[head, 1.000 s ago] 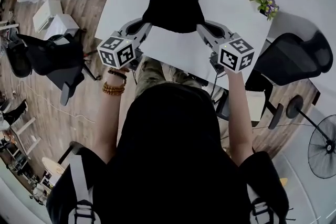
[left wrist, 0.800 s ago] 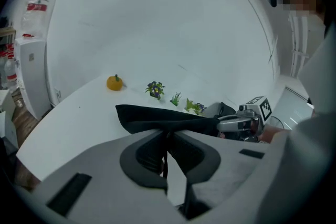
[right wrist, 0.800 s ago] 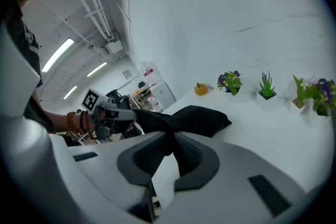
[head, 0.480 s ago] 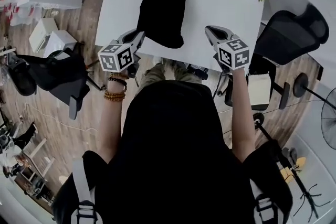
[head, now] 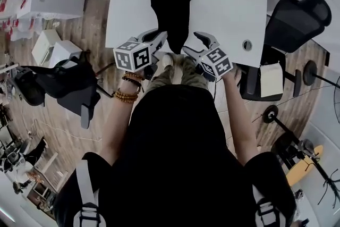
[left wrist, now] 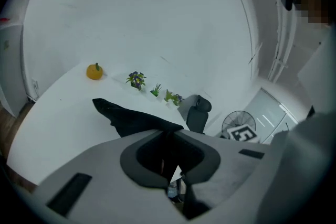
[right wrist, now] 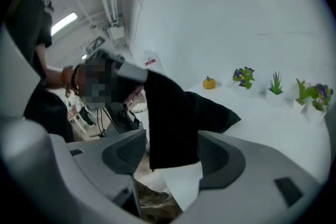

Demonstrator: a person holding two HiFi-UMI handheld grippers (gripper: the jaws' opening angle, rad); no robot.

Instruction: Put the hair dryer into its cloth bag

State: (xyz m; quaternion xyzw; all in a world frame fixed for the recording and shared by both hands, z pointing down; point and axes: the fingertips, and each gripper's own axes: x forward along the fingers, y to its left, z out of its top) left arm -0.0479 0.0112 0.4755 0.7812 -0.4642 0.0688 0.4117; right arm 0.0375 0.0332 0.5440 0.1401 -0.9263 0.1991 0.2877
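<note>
Cloth bag (head: 171, 16) drooped over the white table's (head: 228, 13) near edge, with no hair dryer in sight. Left gripper (head: 161, 36) pinched its cloth. Right gripper (head: 192, 43) had just been opening wide, cloth loose between its jaws. Stowing looked done, though unconfirmed.

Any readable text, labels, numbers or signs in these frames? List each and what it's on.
No word or number can be read.
Left marker cube, right marker cube: black-and-white square patterns only, no characters.
White carton on the floor: red print, too small to read.
Red-and-white tag in the right gripper view: blurred, unreadable.
</note>
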